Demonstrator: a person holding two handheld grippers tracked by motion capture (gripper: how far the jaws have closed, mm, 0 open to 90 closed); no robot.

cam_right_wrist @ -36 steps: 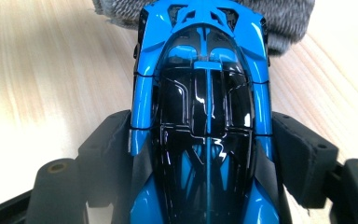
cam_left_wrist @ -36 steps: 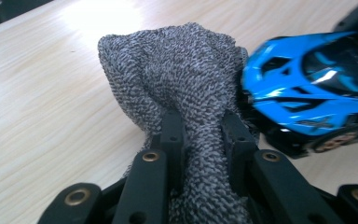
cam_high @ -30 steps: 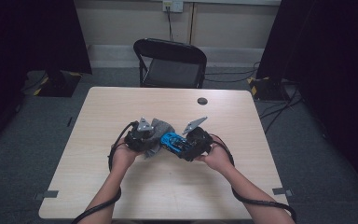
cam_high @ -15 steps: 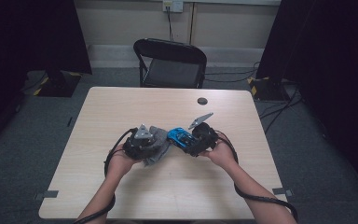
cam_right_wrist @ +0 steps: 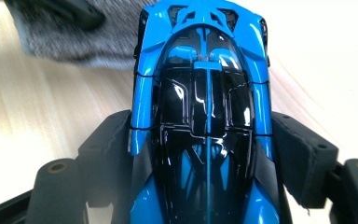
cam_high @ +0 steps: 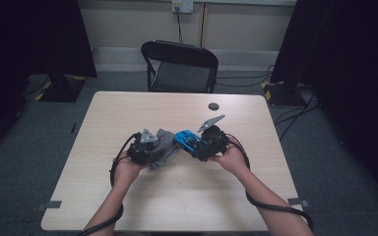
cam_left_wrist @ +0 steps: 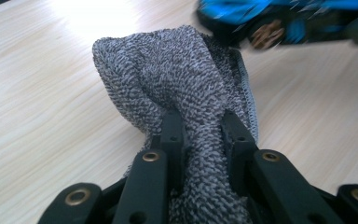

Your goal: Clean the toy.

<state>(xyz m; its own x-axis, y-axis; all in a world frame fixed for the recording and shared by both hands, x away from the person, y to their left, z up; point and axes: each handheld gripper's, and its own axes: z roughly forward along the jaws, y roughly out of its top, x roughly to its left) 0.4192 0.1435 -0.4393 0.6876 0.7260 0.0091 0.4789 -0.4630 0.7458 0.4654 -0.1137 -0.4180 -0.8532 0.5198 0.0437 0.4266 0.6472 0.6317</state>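
Pale wooden table [cam_high: 177, 206], black folding chair [cam_high: 181, 66] behind. Mid-table: left tongs [cam_left_wrist: 200, 130] clamped on bunched grey towel [cam_left_wrist: 177, 74]; right tongs [cam_right_wrist: 205, 154] closed around blue-and-black toy car [cam_right_wrist: 205, 93], nose just beside towel. Small dark disc [cam_high: 213, 106] near far edge.

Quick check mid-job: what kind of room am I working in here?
Probably a lab or studio set up for recording, not a home: a bare wooden table on grey carpet, black curtains on both sides, a lone folding chair and cables on the floor.
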